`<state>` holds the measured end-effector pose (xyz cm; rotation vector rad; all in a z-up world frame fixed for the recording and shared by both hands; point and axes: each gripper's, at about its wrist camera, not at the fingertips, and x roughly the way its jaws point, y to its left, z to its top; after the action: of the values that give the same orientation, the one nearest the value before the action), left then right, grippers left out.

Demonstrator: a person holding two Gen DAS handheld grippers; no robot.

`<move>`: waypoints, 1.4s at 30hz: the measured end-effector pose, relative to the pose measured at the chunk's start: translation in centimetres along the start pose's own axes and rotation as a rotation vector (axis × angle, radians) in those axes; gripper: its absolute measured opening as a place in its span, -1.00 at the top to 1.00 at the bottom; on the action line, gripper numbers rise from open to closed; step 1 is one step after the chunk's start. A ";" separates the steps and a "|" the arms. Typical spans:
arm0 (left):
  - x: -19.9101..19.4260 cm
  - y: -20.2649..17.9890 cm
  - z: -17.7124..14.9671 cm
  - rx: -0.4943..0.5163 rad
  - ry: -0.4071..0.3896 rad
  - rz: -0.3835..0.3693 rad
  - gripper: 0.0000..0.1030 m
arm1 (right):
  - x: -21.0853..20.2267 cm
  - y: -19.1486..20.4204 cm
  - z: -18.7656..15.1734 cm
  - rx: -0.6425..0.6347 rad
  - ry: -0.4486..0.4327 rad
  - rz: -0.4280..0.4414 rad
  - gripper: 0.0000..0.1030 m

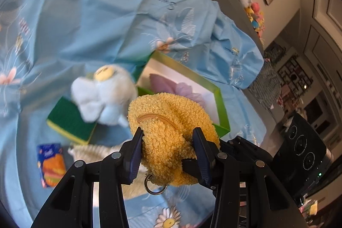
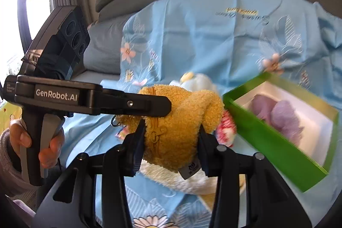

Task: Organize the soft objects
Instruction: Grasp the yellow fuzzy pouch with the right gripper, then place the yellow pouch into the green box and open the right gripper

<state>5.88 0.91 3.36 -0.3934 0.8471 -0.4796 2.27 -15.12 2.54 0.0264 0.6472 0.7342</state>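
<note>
Both pairs of jaws pinch one yellow fleece pouch [image 1: 168, 138], the left gripper [image 1: 168, 140] at its zipper end and the right gripper [image 2: 171, 138] at its tagged end. The pouch hangs lifted above the blue floral cloth [image 1: 85, 20], its long axis running roughly across between the two grippers, metal ring [image 1: 155, 185] dangling below. A hand [image 2: 32, 142] grips the left tool's handle. Behind lie one blue plush [image 1: 104, 95], one green sponge [image 1: 70, 121] and one green box [image 2: 267, 142] holding one purple soft item [image 2: 277, 116].
</note>
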 end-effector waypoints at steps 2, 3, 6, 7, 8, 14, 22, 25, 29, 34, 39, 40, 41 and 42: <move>1.3 -1.6 1.0 0.040 0.000 0.011 0.11 | -0.7 -1.3 0.5 0.017 -0.020 -0.022 0.18; 2.0 -2.3 1.6 0.057 0.001 0.013 0.11 | -1.1 -2.1 0.7 0.028 -0.029 -0.034 0.17; 4.5 -4.6 3.1 0.105 0.013 0.012 0.11 | -1.8 -4.7 0.9 0.054 -0.053 -0.087 0.17; 5.5 -5.4 3.7 0.122 0.017 0.010 0.11 | -2.0 -5.7 0.9 0.064 -0.060 -0.109 0.17; 6.3 -6.1 4.1 0.134 0.021 0.007 0.11 | -2.2 -6.4 0.9 0.071 -0.065 -0.123 0.17; 11.6 -9.7 6.4 0.208 0.053 0.001 0.11 | -2.8 -11.7 1.0 0.116 -0.082 -0.216 0.16; 17.7 -11.4 7.5 0.255 0.102 0.028 0.11 | -1.2 -17.1 0.4 0.182 -0.043 -0.281 0.15; 19.3 -11.2 7.5 0.250 0.124 0.043 0.11 | -0.4 -18.0 0.0 0.196 -0.013 -0.294 0.14; 20.7 -10.6 7.1 0.245 0.145 0.064 0.11 | 0.6 -18.8 -0.5 0.210 0.025 -0.306 0.10; 21.6 -10.1 6.6 0.256 0.166 0.130 -0.19 | 1.7 -19.3 -1.0 0.227 0.075 -0.325 -0.06; 20.9 -10.0 6.2 0.277 0.148 0.187 -0.56 | 1.4 -19.1 -1.2 0.228 0.082 -0.357 -0.27; 20.6 -10.0 6.2 0.281 0.145 0.196 -0.56 | 1.2 -19.0 -1.3 0.234 0.083 -0.366 -0.39; 20.0 -10.1 6.0 0.289 0.136 0.212 -0.56 | 0.9 -18.9 -1.3 0.236 0.082 -0.379 -0.47; 19.8 -10.2 6.0 0.295 0.128 0.223 -0.56 | 0.6 -18.7 -1.4 0.233 0.079 -0.394 -0.53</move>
<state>19.34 -17.45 0.02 0.0040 0.9159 -0.4168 13.29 -29.04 -3.42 0.0824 0.7829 0.2789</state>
